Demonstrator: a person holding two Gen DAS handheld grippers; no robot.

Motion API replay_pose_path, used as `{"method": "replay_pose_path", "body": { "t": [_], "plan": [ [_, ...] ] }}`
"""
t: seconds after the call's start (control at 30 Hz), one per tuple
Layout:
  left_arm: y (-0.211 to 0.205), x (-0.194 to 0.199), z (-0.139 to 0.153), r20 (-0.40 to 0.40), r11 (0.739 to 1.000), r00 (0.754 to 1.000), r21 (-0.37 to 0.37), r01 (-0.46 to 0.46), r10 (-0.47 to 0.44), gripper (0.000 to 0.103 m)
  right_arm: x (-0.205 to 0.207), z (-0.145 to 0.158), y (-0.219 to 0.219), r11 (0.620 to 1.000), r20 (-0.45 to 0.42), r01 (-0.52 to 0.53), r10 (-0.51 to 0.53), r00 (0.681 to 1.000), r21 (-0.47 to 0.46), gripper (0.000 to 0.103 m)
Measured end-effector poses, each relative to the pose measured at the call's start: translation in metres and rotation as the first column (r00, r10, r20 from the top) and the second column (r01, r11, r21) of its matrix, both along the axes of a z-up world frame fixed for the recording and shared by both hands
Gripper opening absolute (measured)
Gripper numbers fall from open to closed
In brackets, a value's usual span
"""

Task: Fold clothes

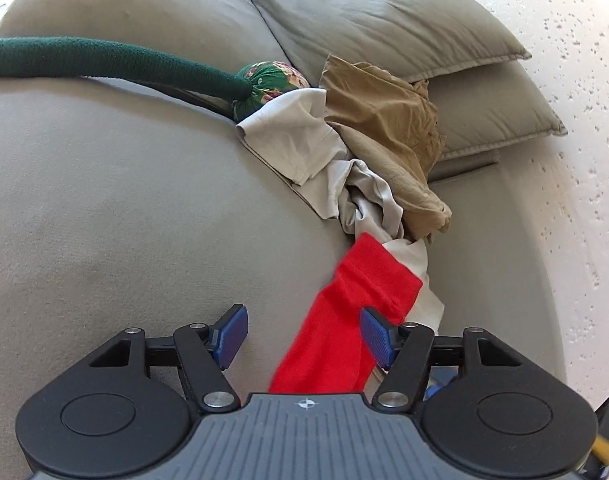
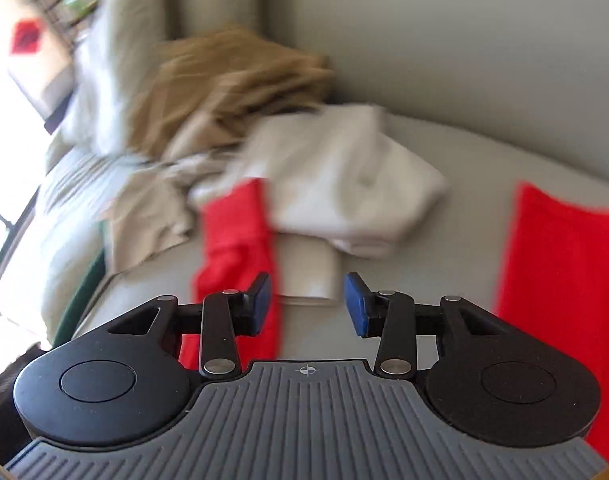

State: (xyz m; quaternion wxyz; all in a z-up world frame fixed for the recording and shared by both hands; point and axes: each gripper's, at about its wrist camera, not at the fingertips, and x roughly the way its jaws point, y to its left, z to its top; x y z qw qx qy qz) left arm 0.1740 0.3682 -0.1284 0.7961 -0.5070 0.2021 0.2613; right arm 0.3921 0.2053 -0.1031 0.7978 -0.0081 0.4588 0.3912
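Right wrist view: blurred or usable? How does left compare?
Right wrist: clothes smeared by motion blur, tan garment and white garment edges streaked, window side at left blown out; right tongs themselves sharp. Left wrist: crisp, wrinkles readable on tan garment, red garment saturated, strong fisheye bending of the couch.

We are showing two matching grippers: left gripper (image 1: 303,334) and right gripper (image 2: 307,305) are wearing blue ribbed pads (image 1: 232,336) on black linkage arms, silver screws glinting behind them, above grey ridged housings bearing crosshair marks.
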Motion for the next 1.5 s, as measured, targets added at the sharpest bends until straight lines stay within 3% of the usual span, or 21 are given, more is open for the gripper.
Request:
{"method": "replay_pose_path", "body": {
  "t": [0.1, 0.2, 0.3, 0.43, 0.57, 0.67, 0.73, 0.8, 0.9, 1.0, 1.1, 1.17, 1.27, 1.4, 1.5],
  "plan": [
    [-0.002, 0.023, -0.003, -0.035, 0.992, 0.994, 0.071, 0.106, -0.104, 0.053, -0.017, 0.021, 0.017, 0.997, -0.002, -0.065, 0.065, 0.998, 0.029, 0.043],
    [0.003, 0.053, -0.013, -0.109, 0.955, 0.967, 0.163, 0.247, -0.232, 0.050, -0.041, 0.041, 0.001, 0.991, -0.060, -0.071, 0.077, 0.995, 0.110, 0.042],
    [0.014, 0.076, -0.021, -0.121, 0.920, 0.937, 0.186, 0.346, -0.328, 0.050, -0.076, 0.066, -0.061, 0.977, -0.095, -0.070, 0.091, 0.991, 0.204, 0.042],
    [0.025, 0.113, -0.016, -0.161, 0.846, 0.872, 0.217, 0.487, -0.461, 0.061, -0.118, 0.106, -0.168, 0.970, -0.074, -0.013, 0.032, 0.997, 0.244, 0.042],
    [0.054, 0.140, -0.024, -0.090, 0.835, 0.844, 0.123, 0.536, -0.529, 0.061, -0.143, 0.132, -0.254, 0.959, -0.070, 0.153, -0.140, 0.988, 0.239, 0.043],
    [0.077, 0.146, -0.035, 0.005, 0.868, 0.868, 0.018, 0.496, -0.497, 0.059, -0.157, 0.150, -0.304, 0.915, -0.072, 0.278, -0.269, 0.960, 0.293, 0.043],
    [0.086, 0.148, -0.042, 0.028, 0.884, 0.885, -0.035, 0.466, -0.465, 0.038, -0.165, 0.160, -0.325, 0.883, -0.072, 0.323, -0.318, 0.945, 0.341, 0.043],
    [0.087, 0.149, -0.042, 0.020, 0.887, 0.888, -0.046, 0.459, -0.458, 0.026, -0.168, 0.165, -0.334, 0.861, -0.090, 0.326, -0.317, 0.944, 0.389, 0.043],
    [0.081, 0.145, -0.035, -0.011, 0.879, 0.879, 0.008, 0.476, -0.476, 0.005, -0.172, 0.170, -0.331, 0.857, -0.098, 0.306, -0.293, 0.951, 0.414, 0.043],
    [0.077, 0.134, -0.016, -0.027, 0.877, 0.883, 0.103, 0.469, -0.469, 0.003, -0.177, 0.170, -0.320, 0.865, -0.094, 0.285, -0.271, 0.958, 0.414, 0.043],
    [0.073, 0.116, 0.022, -0.043, 0.850, 0.887, 0.268, 0.453, -0.459, 0.003, -0.182, 0.168, -0.308, 0.870, -0.095, 0.267, -0.250, 0.964, 0.416, 0.043],
    [0.076, 0.100, 0.052, -0.024, 0.827, 0.896, 0.373, 0.419, -0.443, 0.003, -0.186, 0.168, -0.302, 0.874, -0.082, 0.256, -0.244, 0.966, 0.412, 0.043],
    [0.087, 0.069, 0.084, 0.020, 0.824, 0.920, 0.453, 0.342, -0.392, 0.003, -0.190, 0.166, -0.292, 0.873, -0.073, 0.243, -0.235, 0.969, 0.423, 0.043],
    [0.110, 0.051, 0.086, -0.031, 0.824, 0.937, 0.467, 0.320, -0.347, 0.003, -0.186, 0.156, -0.276, 0.853, -0.116, 0.235, -0.204, 0.972, 0.465, 0.043],
    [0.125, 0.044, 0.062, -0.097, 0.867, 0.960, 0.415, 0.277, -0.261, 0.006, -0.185, 0.144, -0.258, 0.849, -0.166, 0.229, -0.169, 0.971, 0.476, 0.043]
  ]
}}
